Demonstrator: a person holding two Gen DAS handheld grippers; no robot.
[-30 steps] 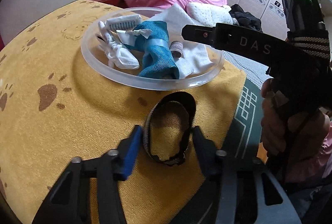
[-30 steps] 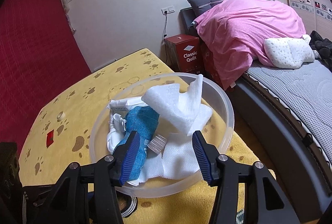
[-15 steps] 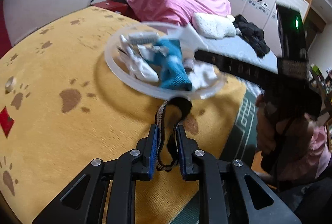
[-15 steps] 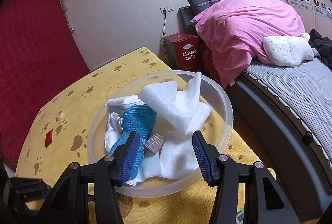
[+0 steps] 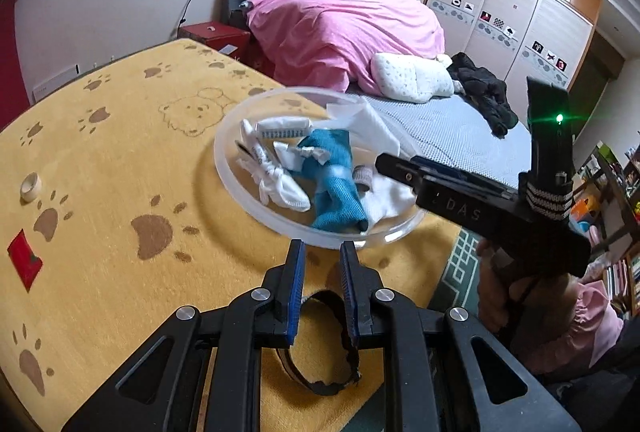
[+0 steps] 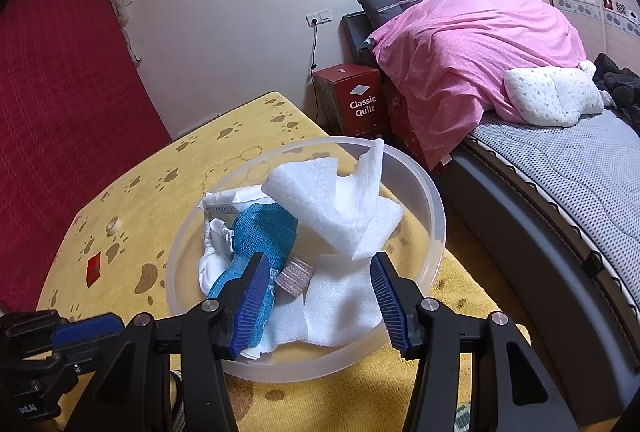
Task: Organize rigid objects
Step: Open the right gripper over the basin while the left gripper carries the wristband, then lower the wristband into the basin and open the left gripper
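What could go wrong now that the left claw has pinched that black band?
The band hangs as a loose loop from the left gripper, held by a small part, so it might slip out. The clear bowl is already heaped with cloths, and the right gripper hovers over it, leaving little room.

Your left gripper (image 5: pixel 322 252) and right gripper (image 6: pixel 318 266) are black with ribbed blue pads, silver screws; "DAS" lettering, a green light, pink sleeve (image 5: pixel 592 328).
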